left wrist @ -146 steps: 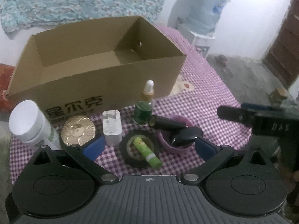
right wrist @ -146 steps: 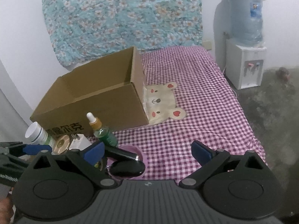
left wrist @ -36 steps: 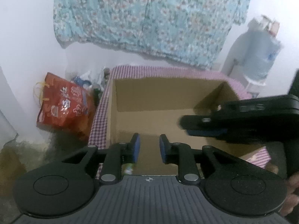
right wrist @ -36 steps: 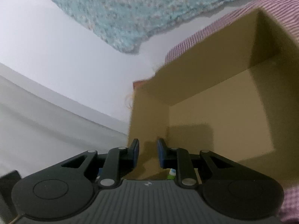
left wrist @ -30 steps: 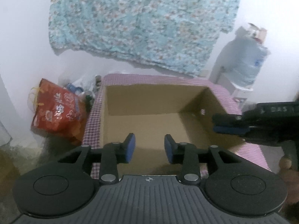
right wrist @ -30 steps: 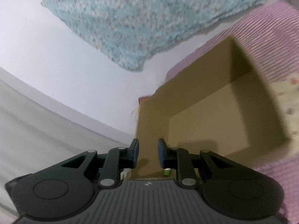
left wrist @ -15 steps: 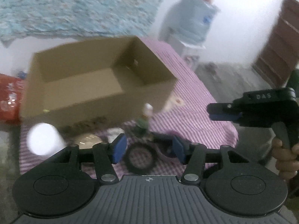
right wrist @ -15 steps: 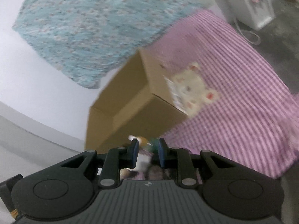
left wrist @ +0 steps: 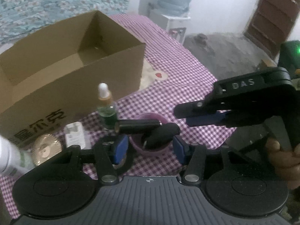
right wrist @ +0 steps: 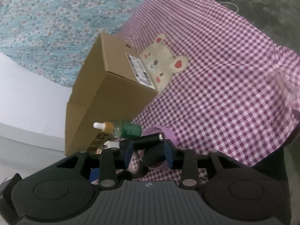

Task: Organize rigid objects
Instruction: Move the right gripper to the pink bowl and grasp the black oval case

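Both tongs hang over the purple cup (left wrist: 150,146) at the table's near edge. The left tongs (left wrist: 150,147) stand partly apart and hold nothing; the right tongs (right wrist: 148,152) are opening, empty too. A black tube (left wrist: 137,127) lies across the cup, beside the green dropper bottle (left wrist: 106,110) and the open cardboard box (left wrist: 56,78).

One cardboard box (left wrist: 71,71), one dropper bottle (left wrist: 106,108), one purple bowl (left wrist: 150,148), one white bottle (left wrist: 7,159), one gold disc (left wrist: 45,148)

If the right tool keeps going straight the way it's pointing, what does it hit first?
Most likely the black oval object lying in the purple bowl, which sits between the opening jaws of the right tool; depth is hard to judge.
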`<state>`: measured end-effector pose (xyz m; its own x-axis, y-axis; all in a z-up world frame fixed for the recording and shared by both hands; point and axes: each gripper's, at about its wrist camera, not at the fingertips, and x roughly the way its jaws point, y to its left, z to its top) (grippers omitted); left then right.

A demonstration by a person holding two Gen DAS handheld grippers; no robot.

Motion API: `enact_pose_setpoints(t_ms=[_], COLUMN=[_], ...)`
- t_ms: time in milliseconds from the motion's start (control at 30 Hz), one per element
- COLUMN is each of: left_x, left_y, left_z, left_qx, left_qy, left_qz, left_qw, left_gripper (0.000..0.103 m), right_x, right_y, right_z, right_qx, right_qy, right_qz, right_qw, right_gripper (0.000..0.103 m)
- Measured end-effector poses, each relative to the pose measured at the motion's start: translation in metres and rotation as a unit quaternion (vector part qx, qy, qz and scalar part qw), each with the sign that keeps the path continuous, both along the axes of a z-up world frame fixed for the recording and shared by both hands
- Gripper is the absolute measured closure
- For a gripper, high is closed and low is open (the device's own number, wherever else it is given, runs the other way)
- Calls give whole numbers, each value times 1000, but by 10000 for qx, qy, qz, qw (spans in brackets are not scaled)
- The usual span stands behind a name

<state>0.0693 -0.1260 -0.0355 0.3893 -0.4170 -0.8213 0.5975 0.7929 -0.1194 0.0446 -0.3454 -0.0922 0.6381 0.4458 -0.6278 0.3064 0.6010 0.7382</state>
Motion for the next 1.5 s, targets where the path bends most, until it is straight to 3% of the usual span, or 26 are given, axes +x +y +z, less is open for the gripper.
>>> enact_pose_setpoints(t_ms=[200,567,867,1267,1500], left_x=[1,9,11,14,18], left_y=[-18,-22,-22,-25,-20], left_z=[-13,-22,-26,-29,-29], left_qx=[185,221,263,212,171], left_qy=[40,197,281,381,415], left_qz=[-177,-187,-174,-215,-92], left_qw=[9997,9994,9991,9988,9989], left_gripper=[50,51,52,53,68], right_x=[8,3,6,9,15], right_y=[-1,-7,-10,-3,3], right_z=[-22,-29,-30,-38,-44], right_qx=[263,1071,593,1075,865], right_qy=[191,-10,134,100,226], right_qz=[2,64,-163,37,21], right_qw=[9995,9942,9980,9941,9960], right_gripper=[64,64,64,64,69])
